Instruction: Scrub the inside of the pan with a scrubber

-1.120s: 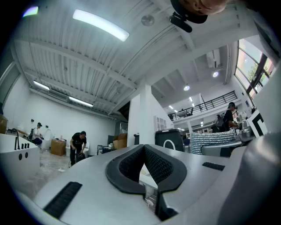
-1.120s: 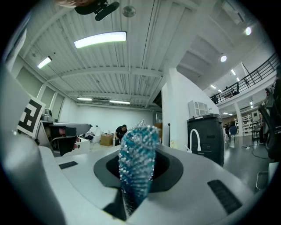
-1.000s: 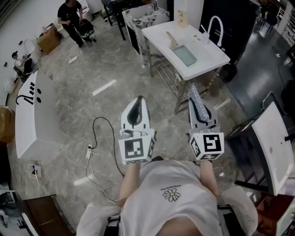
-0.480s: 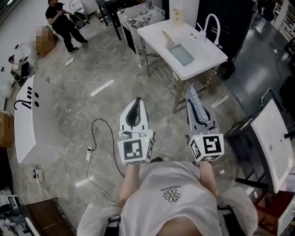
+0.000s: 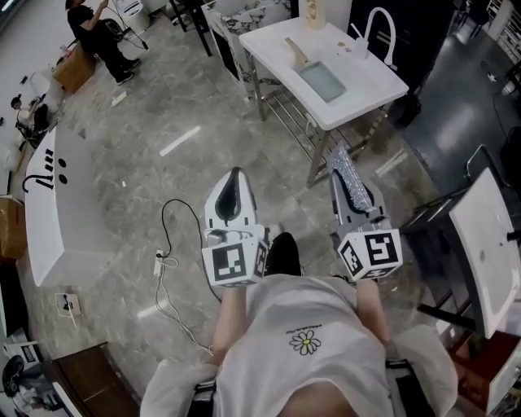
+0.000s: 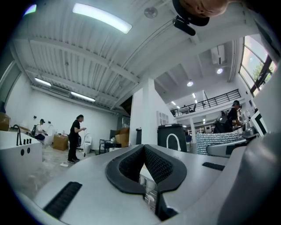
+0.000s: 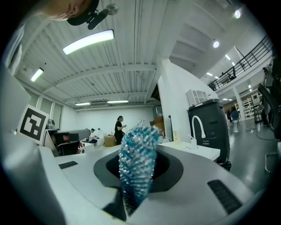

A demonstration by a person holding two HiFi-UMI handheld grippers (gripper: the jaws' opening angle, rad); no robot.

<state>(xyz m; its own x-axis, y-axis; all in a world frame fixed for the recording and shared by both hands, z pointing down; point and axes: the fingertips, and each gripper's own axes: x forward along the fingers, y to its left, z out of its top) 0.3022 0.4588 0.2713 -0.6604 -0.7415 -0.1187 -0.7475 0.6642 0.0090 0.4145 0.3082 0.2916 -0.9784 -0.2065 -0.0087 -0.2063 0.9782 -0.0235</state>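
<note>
The rectangular pan (image 5: 321,80) with a wooden handle lies on the white table (image 5: 370,94) far ahead of both grippers, with floor between them. My right gripper (image 5: 343,163) is shut on a glittery blue-silver scrubber (image 5: 351,186), which stands up between its pads in the right gripper view (image 7: 137,162). My left gripper (image 5: 233,176) is held level beside it, shut, with nothing between its ribbed pads (image 6: 156,165). In the left gripper view the scrubber (image 6: 217,140) shows at the right.
A curved white faucet (image 5: 379,39) and a bottle (image 5: 314,11) stand at the table's back. A cable and power strip (image 5: 160,265) lie on the marble floor at left, near a white counter (image 5: 57,204). A dark chair frame with a white panel (image 5: 487,244) stands at right. A person (image 5: 94,37) stands far off.
The view has shifted forward towards the table, and a dark shoe now shows between the grippers. Both grippers keep their pose; the scrubber stays gripped.
</note>
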